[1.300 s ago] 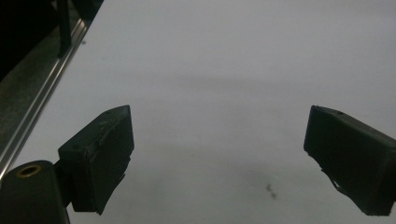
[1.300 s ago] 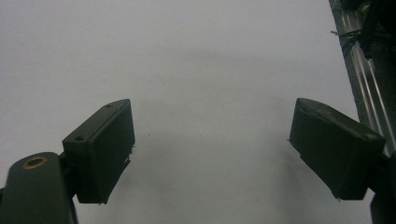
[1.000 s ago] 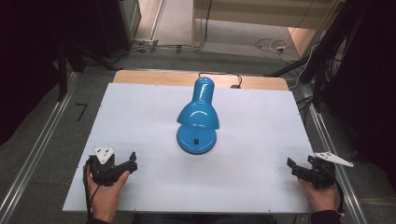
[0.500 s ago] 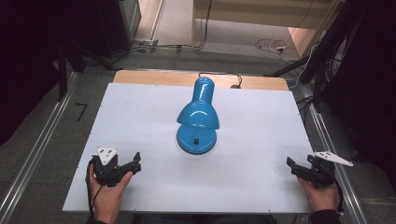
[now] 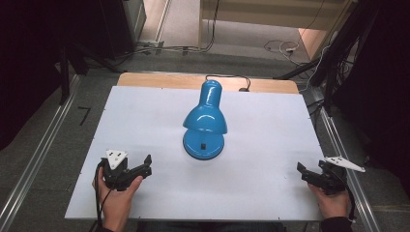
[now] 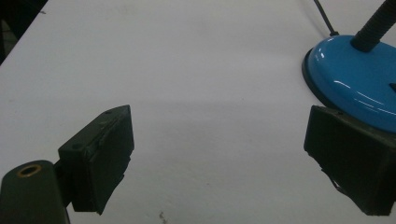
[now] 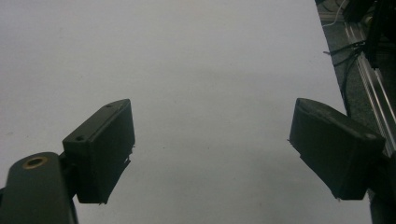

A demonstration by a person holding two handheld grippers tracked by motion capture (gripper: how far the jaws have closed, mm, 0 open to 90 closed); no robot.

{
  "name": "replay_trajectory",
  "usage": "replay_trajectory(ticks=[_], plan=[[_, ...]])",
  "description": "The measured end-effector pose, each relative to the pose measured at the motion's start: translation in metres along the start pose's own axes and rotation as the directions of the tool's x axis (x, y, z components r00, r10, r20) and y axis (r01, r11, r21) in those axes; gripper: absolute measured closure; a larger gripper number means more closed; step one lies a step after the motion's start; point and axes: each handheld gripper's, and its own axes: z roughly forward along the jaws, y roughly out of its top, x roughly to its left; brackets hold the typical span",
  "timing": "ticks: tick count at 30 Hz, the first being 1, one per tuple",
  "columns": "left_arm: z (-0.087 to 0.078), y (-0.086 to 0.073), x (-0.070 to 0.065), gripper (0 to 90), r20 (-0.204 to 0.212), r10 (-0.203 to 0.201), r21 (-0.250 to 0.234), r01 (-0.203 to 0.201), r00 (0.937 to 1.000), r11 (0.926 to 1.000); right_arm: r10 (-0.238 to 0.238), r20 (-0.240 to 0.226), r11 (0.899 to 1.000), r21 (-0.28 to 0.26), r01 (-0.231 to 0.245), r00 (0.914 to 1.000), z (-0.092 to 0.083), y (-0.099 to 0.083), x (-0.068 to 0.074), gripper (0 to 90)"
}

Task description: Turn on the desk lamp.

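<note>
Standing lamp, right of left gripper

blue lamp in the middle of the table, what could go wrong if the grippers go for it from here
1. The blue desk lamp has a heavy shade leaning over its round base; a push on the shade might tip it.
2. Its cord runs off the far table edge, so dragging the lamp could snag it.
3. The left gripper is open, empty and nearer the base; the glossy dome might slip between its jaws. The right gripper, also open, sits far off by the table's right edge.
</note>
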Motion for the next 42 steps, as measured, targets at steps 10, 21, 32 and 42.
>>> replay_trajectory(ticks=[10, 21, 32, 42], plan=[[0.006, 0.005, -0.015, 9.6, 0.027, 0.012, -0.007, -0.012, 0.9996, 0.9999, -0.002, 0.000, 1.000, -0.001, 0.002, 1.0000, 0.000, 0.000, 0.000, 12.7], [0.014, 0.011, -0.029, 9.7, 0.057, 0.021, -0.010, -0.020, 0.9982, 0.9997, -0.002, -0.003, 1.000, 0.000, 0.002, 1.0000, 0.000, 0.000, 0.000, 12.7], [0.022, 0.013, -0.040, 10.0, 0.074, 0.031, -0.003, -0.031, 0.9968, 0.9995, 0.000, -0.006, 1.000, 0.001, 0.000, 1.0000, 0.001, 0.000, 0.000, 12.7], [0.029, 0.015, -0.051, 10.1, 0.100, 0.033, 0.001, -0.034, 0.9944, 0.9994, 0.000, -0.007, 1.000, 0.001, 0.000, 1.0000, 0.001, 0.000, 0.000, 12.7]])
